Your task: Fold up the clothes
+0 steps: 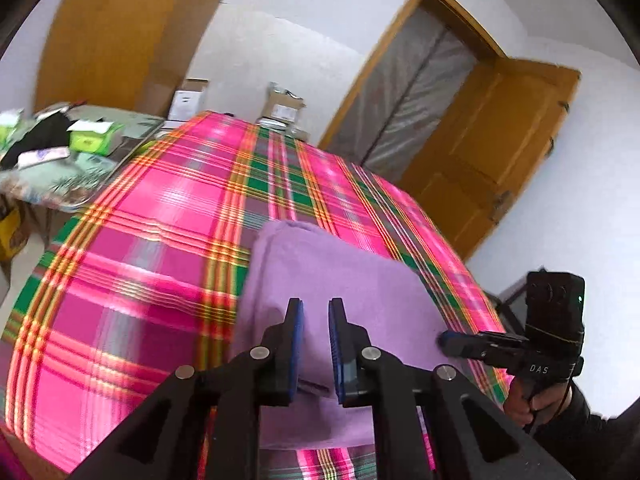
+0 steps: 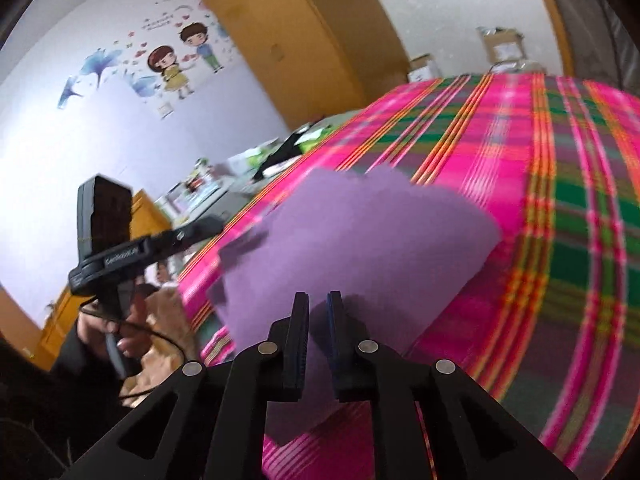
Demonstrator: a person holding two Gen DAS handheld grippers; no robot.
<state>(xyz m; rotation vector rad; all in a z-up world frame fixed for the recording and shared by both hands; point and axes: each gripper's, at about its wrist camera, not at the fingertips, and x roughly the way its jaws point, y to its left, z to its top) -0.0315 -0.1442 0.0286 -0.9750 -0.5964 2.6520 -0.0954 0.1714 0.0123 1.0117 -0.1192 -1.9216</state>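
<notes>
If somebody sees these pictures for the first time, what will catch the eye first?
First, the bright pink and green plaid cover that fills the middle of both views. On it, near the front edge, lies a folded purple cloth. Cartoon wall stickers of two children sit on the far wall, upper left in the right wrist view.
</notes>
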